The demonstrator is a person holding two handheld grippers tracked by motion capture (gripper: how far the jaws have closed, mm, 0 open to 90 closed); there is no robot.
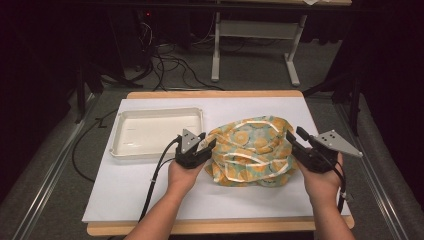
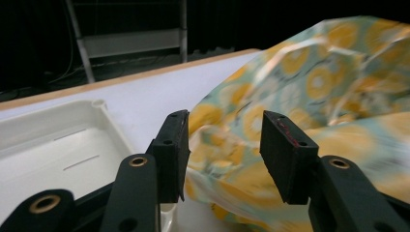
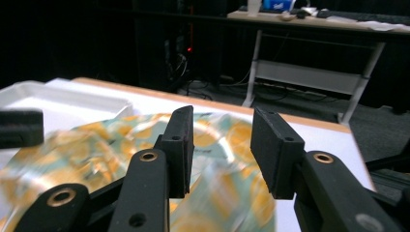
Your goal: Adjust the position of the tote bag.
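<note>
White paper (image 1: 150, 195) over wooden table (image 1: 215, 93) | grey floor (image 1: 250, 70), dark room | both tools released beside patterned cloth (image 1: 252, 150)

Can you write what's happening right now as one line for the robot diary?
left tongs: open, at cloth's left edge | right tongs: open, at its right edge | cloth: bunched on table, unheld | tray: empty, left of cloth

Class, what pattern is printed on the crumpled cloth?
The cloth: orange circles on pale green, with white trim; clearest in the high view.
</note>
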